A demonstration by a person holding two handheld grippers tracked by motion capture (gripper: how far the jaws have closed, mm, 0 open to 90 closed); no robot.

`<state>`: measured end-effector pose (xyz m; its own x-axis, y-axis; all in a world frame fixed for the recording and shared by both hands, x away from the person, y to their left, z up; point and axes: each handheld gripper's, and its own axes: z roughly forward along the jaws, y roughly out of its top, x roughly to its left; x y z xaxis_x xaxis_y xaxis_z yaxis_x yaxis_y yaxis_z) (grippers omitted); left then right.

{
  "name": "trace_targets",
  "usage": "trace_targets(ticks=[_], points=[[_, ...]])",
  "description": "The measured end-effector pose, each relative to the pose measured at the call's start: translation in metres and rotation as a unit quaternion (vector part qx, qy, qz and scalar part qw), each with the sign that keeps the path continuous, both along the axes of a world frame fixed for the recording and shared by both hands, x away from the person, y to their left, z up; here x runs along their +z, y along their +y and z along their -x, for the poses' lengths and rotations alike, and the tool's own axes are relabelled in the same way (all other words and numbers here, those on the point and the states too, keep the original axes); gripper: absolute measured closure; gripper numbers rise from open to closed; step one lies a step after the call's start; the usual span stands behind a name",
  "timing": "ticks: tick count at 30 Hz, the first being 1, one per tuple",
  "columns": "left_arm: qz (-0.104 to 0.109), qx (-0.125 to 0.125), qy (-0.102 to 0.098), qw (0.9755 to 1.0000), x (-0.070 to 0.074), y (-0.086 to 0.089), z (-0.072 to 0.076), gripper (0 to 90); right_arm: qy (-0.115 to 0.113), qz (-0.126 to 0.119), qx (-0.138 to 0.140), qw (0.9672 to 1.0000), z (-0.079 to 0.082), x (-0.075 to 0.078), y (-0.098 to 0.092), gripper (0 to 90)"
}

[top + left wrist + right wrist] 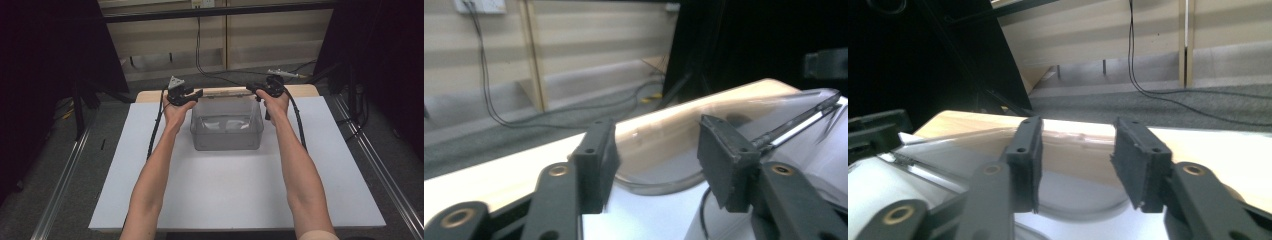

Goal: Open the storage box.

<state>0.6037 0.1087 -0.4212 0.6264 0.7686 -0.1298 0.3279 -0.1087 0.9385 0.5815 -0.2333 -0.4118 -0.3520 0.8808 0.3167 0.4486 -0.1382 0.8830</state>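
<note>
Flanking clear box (226,131) on white board (240,190)

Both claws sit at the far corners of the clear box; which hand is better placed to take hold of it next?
Neither clearly: left claw and right claw mirror each other at the clear box's far corners, jaws apart astride its rim. Probably a two-handed grasp.

No legible text, label, brand, number or sign in any of the three views. Surfaces checked: clear plastic container (226,125) at the far middle of the white table top (240,195), with no print made out on its walls; a pale wall socket plate (480,5) at the upper left of the left gripper view, too blurred to tell whether it carries markings, possibly none.
</note>
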Motion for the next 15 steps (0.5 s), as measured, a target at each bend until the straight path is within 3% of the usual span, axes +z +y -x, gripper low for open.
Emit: trace_targets(ticks=[5,9,15], points=[[-0.016,0.016,0.000,0.9997,0.0020,0.0054,-0.0002,36.6,0.000,0.007,-0.001,1.0000,0.0017,-0.0032,-0.0026,47.9],[-0.011,0.017,0.005,0.9998,0.0026,0.0080,0.0002,30.0,-0.011,0.010,-0.003,0.9999,0.0037,-0.0003,-0.0039,40.9],[-0.020,0.013,0.000,0.9997,0.0095,0.0083,0.0054,15.7,-0.019,0.018,-0.016,0.9995,0.0075,-0.0017,-0.0079,21.0]])
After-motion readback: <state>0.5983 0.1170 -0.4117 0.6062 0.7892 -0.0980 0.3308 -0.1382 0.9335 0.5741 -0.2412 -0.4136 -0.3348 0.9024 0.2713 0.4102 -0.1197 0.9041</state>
